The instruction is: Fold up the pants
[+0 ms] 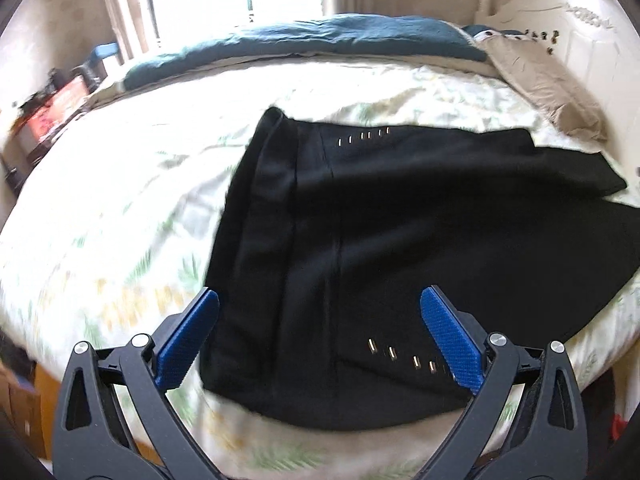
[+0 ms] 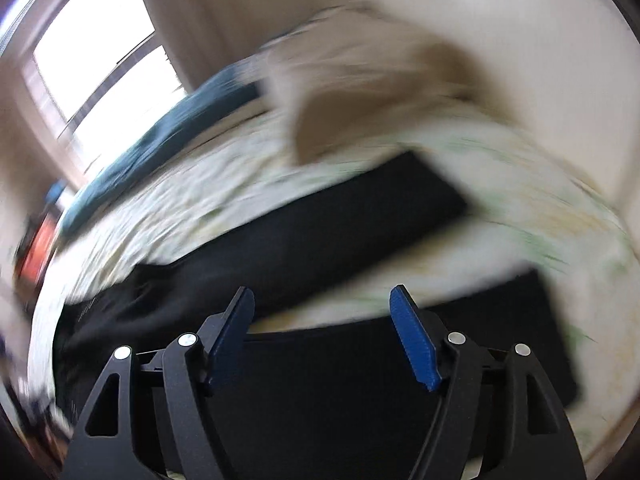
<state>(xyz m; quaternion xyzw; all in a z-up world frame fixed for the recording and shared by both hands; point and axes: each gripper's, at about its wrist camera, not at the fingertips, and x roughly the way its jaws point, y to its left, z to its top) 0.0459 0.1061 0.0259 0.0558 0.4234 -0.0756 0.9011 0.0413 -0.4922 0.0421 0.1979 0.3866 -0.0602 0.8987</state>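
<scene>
Black pants (image 1: pixel 360 240) lie spread flat on a bed, waistband toward the left, legs running off to the right. Small metal studs show near the top and bottom of the hip area. My left gripper (image 1: pixel 320 300) is open and empty, hovering over the near edge of the waist part. In the blurred right wrist view the two legs (image 2: pixel 320 232) lie apart in a V, with bedsheet between them. My right gripper (image 2: pixel 322 296) is open and empty above the nearer leg (image 2: pixel 360 380).
The bed has a white floral sheet (image 1: pixel 120 208). A teal blanket (image 1: pixel 312 40) lies along the far side. A tan garment (image 1: pixel 548 80) lies at the far right near a white headboard (image 1: pixel 580 20). A window is behind, and clutter sits at the left.
</scene>
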